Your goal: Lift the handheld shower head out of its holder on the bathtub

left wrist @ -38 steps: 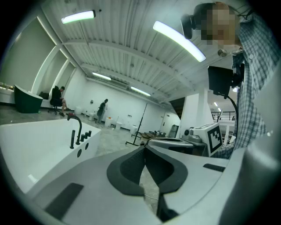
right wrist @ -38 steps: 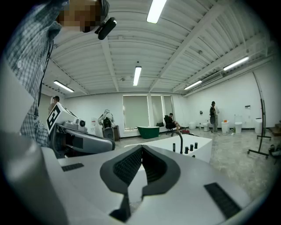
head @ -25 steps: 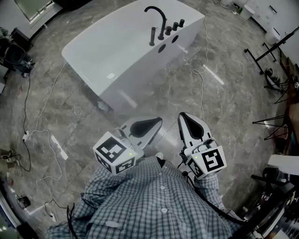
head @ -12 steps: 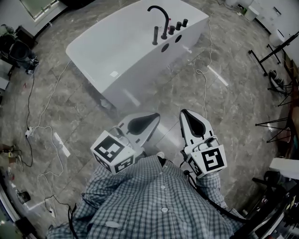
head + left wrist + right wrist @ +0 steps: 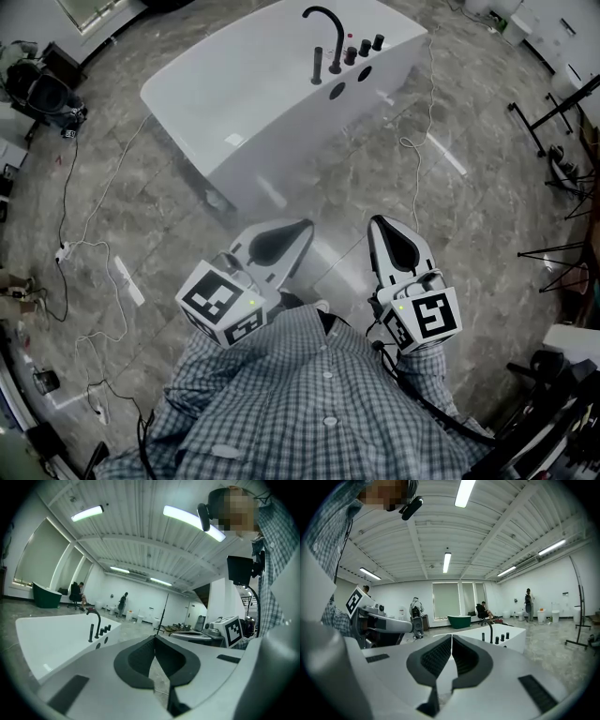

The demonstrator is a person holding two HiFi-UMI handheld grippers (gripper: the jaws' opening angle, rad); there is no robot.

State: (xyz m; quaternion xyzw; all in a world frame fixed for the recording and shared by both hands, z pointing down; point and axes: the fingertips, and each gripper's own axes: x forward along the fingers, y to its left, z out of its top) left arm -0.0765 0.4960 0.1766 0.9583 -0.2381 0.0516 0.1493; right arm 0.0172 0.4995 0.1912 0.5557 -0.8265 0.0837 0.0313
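A white bathtub stands on the grey stone floor ahead of me. On its far rim are an arched black faucet, a slim black handheld shower head upright in its holder, and three black knobs. My left gripper and right gripper are both shut and empty, held close to my chest and well short of the tub. The left gripper view shows the shower head at the left. The right gripper view has the shower head just right of its jaws.
Cables trail over the floor at the left and from the tub's right end. A power strip lies at the left. Black stands line the right side and gear sits at the top left. People stand far off.
The tub and its fittings have drifted slightly right and up in the head view. Both grippers stay shut and empty near my chest, the right one a little further right.
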